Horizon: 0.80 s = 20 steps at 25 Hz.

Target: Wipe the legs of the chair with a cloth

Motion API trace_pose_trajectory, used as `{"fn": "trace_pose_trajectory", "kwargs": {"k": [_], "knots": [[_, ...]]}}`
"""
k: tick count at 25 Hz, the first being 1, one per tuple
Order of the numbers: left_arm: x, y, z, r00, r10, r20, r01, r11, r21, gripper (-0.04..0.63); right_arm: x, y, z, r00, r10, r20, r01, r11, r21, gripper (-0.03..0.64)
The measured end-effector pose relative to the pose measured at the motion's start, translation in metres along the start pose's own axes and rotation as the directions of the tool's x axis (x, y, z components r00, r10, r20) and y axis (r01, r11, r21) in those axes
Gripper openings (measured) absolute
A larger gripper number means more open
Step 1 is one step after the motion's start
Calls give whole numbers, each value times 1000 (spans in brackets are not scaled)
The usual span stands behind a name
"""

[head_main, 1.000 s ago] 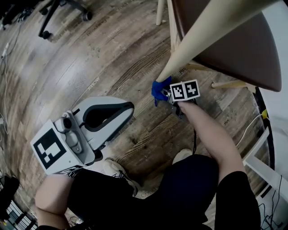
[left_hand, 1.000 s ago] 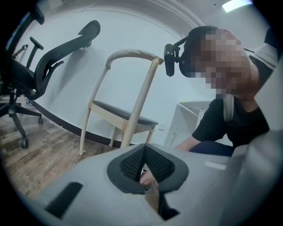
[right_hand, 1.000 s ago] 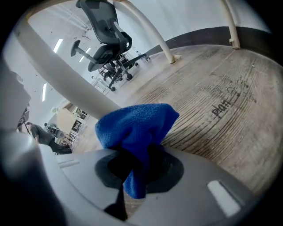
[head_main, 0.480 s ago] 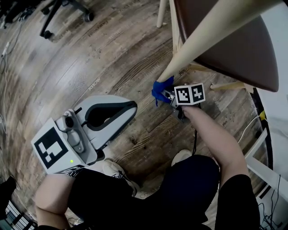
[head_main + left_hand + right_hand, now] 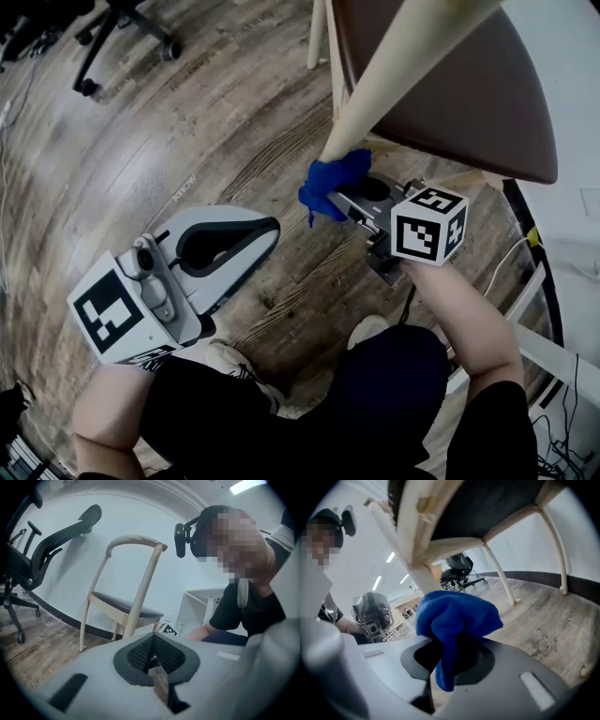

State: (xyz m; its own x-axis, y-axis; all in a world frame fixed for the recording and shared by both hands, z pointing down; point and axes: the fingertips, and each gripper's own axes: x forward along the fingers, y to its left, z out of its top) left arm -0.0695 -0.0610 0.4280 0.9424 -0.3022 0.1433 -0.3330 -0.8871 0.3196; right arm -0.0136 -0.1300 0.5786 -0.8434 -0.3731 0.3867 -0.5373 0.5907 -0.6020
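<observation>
The chair's pale wooden leg (image 5: 394, 80) slants down from the top right under the brown seat (image 5: 450, 84). My right gripper (image 5: 339, 195) is shut on a blue cloth (image 5: 333, 181), and the cloth presses against the lower part of that leg, just above the floor. In the right gripper view the cloth (image 5: 452, 618) bunches out of the gripper (image 5: 450, 653) against the leg (image 5: 417, 569). My left gripper (image 5: 265, 231) hangs low at the left, away from the chair, shut with nothing in it. The left gripper view shows that gripper (image 5: 153, 660) with the whole chair (image 5: 126, 606) beyond it.
An office chair's wheeled base (image 5: 122, 33) stands at the top left on the wooden floor (image 5: 187, 122). Other chair legs (image 5: 314, 37) stand behind. A cable (image 5: 516, 262) and a white frame (image 5: 562, 352) lie at the right. My shoes (image 5: 234, 361) are below the grippers.
The right gripper with the blue cloth has risen along the chair leg and come nearer the camera, its marker cube turning. The left gripper has barely shifted.
</observation>
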Motion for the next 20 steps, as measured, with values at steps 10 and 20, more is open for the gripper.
{"fn": "trace_pose_trajectory", "kwargs": {"k": [10, 20], "knots": [[9, -11, 11, 1000, -14, 23, 13, 999, 31, -3, -51, 65, 70, 968, 96, 233, -82, 994, -71, 64], [25, -14, 14, 1000, -1, 29, 0, 999, 42, -3, -97, 83, 86, 939, 117, 323, -101, 993, -66, 63]]}}
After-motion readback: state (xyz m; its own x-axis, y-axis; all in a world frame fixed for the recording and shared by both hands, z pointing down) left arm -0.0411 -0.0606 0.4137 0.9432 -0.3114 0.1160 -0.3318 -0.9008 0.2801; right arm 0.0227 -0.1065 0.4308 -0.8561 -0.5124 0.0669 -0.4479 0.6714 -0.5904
